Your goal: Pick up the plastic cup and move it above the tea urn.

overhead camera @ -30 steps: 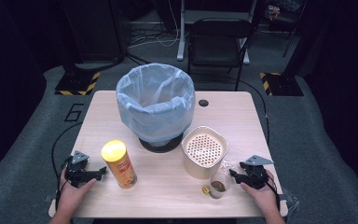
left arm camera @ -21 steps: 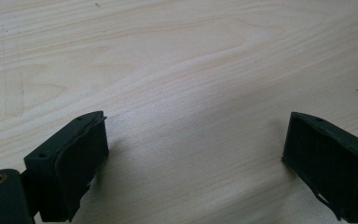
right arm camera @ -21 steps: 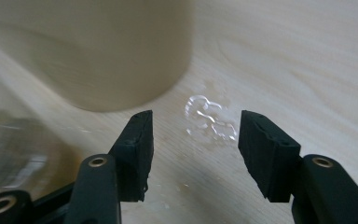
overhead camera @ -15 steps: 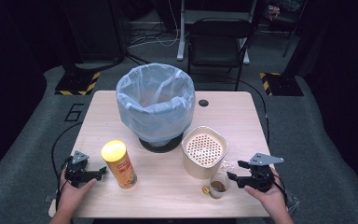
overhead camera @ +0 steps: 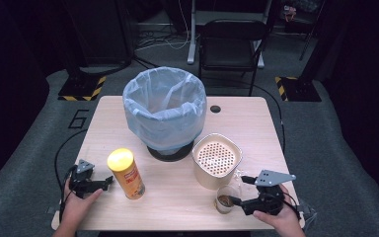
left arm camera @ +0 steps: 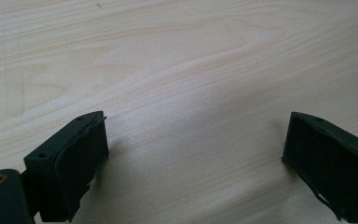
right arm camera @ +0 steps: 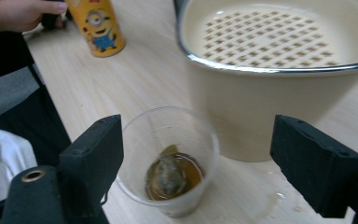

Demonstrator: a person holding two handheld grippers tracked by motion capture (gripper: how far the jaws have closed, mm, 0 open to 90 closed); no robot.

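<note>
A clear plastic cup (right arm camera: 168,158) with brown liquid and a tea bag stands on the wooden table next to a cream container (right arm camera: 242,116) with a perforated insert. My right gripper (right arm camera: 198,135) hovers just over the cup. Its jaws have just been opening and now stand wide, with the cup low between them and touching neither pad. In the high view the right gripper (overhead camera: 238,189) is at the front right, beside the cup (overhead camera: 223,201) and the container (overhead camera: 205,180). My left gripper (overhead camera: 106,181) rests open at the front left, with bare wood between the jaws of the left gripper (left arm camera: 196,140).
A yellow cartoon-printed can (overhead camera: 126,174) stands upright just right of the left gripper; in the right gripper view the can (right arm camera: 98,23) is at the far side. A bin lined with a pale blue bag (overhead camera: 163,128) takes the table's middle back. A chair stands beyond the table.
The right gripper's jaws have spread apart from around the cup and the hand has lifted a little. The cup stays on the table. The left gripper has not moved.
</note>
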